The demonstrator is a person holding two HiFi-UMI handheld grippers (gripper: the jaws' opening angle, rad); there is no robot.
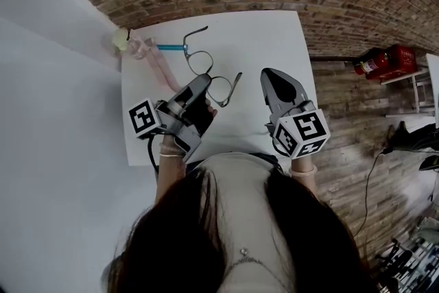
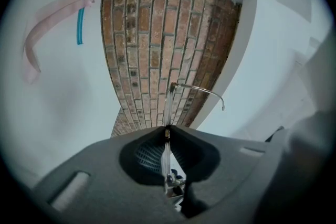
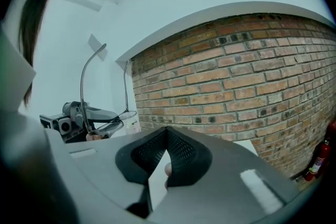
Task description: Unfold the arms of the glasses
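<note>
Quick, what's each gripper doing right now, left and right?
Left gripper: jaws shut on the glasses.
Right gripper: jaws shut, nothing between them.

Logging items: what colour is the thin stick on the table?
The stick is teal blue, clearest in the left gripper view.

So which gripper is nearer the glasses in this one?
Left. The left gripper is shut on the frame of the glasses and holds them. The right gripper is apart from them, off to their right, jaws together on nothing.
</note>
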